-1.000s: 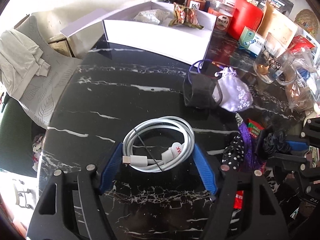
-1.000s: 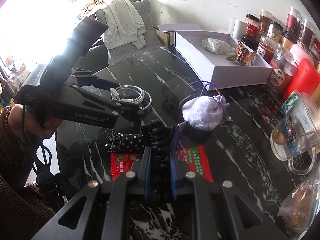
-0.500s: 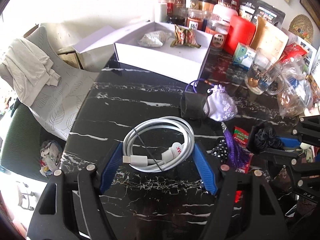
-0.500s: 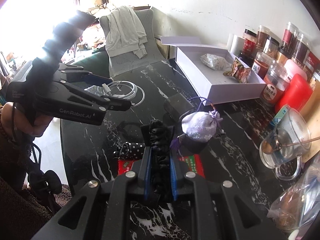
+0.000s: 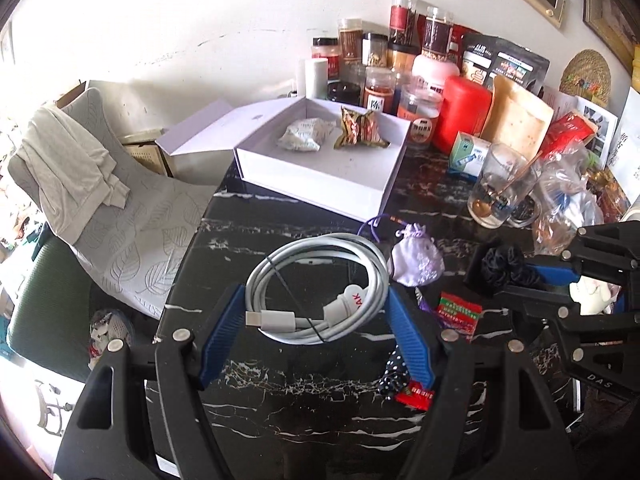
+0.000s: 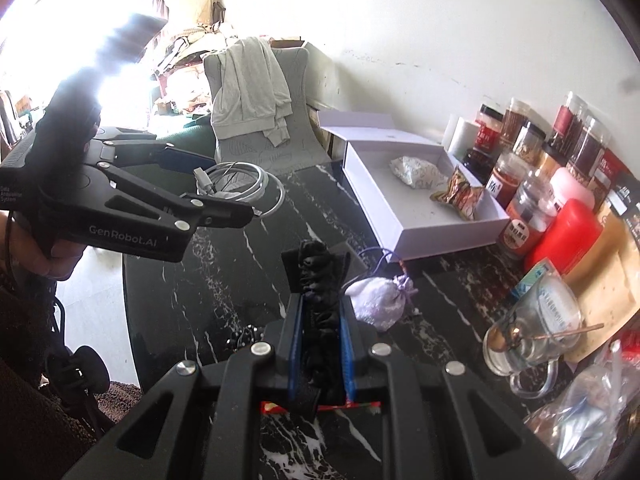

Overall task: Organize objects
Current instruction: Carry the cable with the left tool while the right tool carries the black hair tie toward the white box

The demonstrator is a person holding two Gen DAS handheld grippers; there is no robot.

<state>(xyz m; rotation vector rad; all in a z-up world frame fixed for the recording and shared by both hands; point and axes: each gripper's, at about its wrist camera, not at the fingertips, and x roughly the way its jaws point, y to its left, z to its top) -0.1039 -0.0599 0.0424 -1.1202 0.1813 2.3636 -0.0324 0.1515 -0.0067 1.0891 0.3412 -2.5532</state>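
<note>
A coiled white charging cable [image 5: 320,252] sits between the blue pads of my left gripper [image 5: 316,296], which is shut on it. In the right wrist view the cable [image 6: 248,178] hangs in the left gripper [image 6: 224,188], clear of the black marble table [image 6: 240,264]. My right gripper [image 6: 320,300] is shut on a black scrunchie [image 6: 316,268]; it also appears at the right of the left wrist view, right gripper [image 5: 480,272] with the scrunchie [image 5: 504,264]. An open white box [image 5: 320,184] at the table's far side holds a white packet [image 5: 302,140] and a snack packet [image 5: 358,130].
A lilac drawstring pouch [image 5: 416,260], a red packet [image 5: 458,312] and a polka-dot item [image 5: 394,372] lie on the table below the grippers. Several jars [image 5: 400,40], a red canister [image 5: 462,114] and a glass mug [image 5: 496,196] crowd the back right. A chair with a grey garment [image 5: 72,168] stands left.
Both grippers have risen above the table with the cable and the scrunchie still gripped. The table, box and pouch now look smaller and lower in both views.
</note>
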